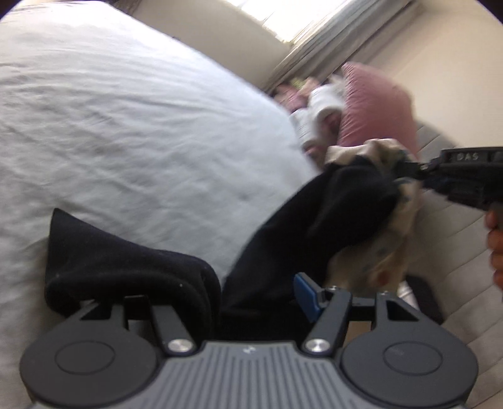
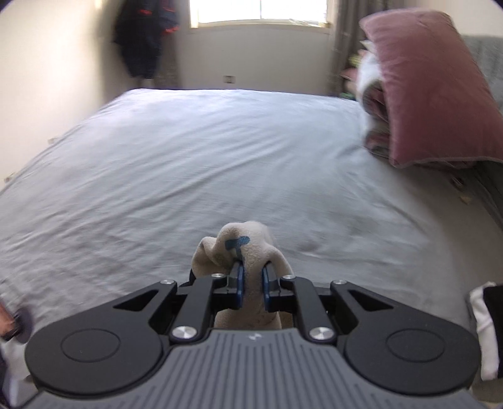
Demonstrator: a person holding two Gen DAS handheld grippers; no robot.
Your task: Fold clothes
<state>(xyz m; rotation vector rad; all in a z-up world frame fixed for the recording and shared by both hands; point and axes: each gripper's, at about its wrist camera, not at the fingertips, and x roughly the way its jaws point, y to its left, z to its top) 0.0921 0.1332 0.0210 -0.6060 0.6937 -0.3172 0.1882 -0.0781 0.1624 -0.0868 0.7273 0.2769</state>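
My left gripper (image 1: 261, 302) is shut on a black garment (image 1: 314, 220) that drapes over its fingers and stretches up to the right; the left finger is hidden under the cloth. The black cloth meets a beige patterned garment (image 1: 386, 251). My right gripper (image 1: 405, 176) reaches in from the right of the left wrist view and pinches that bundle. In the right wrist view my right gripper (image 2: 251, 288) is shut on a bunched fold of the beige garment (image 2: 248, 248), held above the bed.
A pale grey bed sheet (image 2: 188, 163) fills both views. A pink pillow (image 2: 430, 88) and a stack of folded clothes (image 2: 374, 107) sit at the right. A window (image 2: 261, 12) and dark hanging clothes (image 2: 141, 37) are on the far wall.
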